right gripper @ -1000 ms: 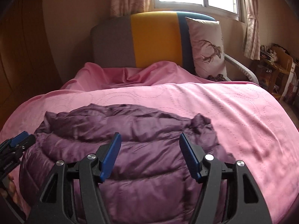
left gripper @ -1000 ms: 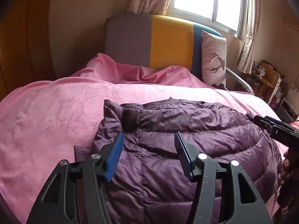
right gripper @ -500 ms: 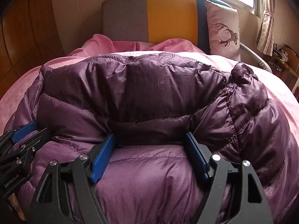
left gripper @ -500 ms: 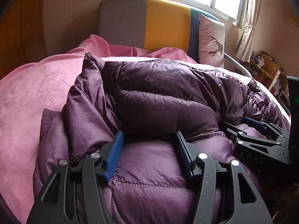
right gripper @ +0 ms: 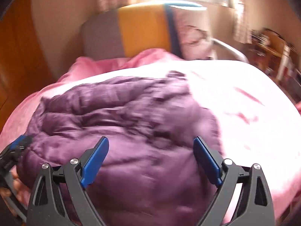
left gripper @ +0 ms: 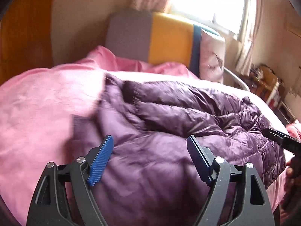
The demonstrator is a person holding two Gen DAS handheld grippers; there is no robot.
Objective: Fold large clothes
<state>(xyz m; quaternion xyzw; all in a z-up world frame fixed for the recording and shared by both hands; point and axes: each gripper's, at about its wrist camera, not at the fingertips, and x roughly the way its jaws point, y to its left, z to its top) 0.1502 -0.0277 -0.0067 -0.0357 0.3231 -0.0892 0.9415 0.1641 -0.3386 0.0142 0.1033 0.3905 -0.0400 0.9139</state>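
Note:
A purple puffer jacket (left gripper: 188, 116) lies bunched and folded over itself on the pink bedspread (left gripper: 41, 109). In the left wrist view my left gripper (left gripper: 149, 139) hovers over the jacket's near part. Its jaws are opening, and only the jacket's surface shows below them, with no fabric pinched. In the right wrist view my right gripper (right gripper: 150, 139) stands over the jacket (right gripper: 122, 116) in the same way, jaws opening wide with nothing clamped. Each gripper shows at the other view's edge: the right gripper (left gripper: 282, 141) and the left gripper (right gripper: 17, 146). Both views are motion-blurred.
A grey, yellow and blue headboard (left gripper: 154, 39) stands at the far end of the bed, with a deer-print pillow (left gripper: 212, 58) against it. A wooden wall panel (left gripper: 24, 30) is on the left. Cluttered wooden furniture (left gripper: 267, 82) sits at the right under a curtained window (left gripper: 210, 5).
Half a second ago both grippers were low against the jacket's fold. Now both have drawn back from it, their jaws stand wider, and the jacket lies loose on the bedspread.

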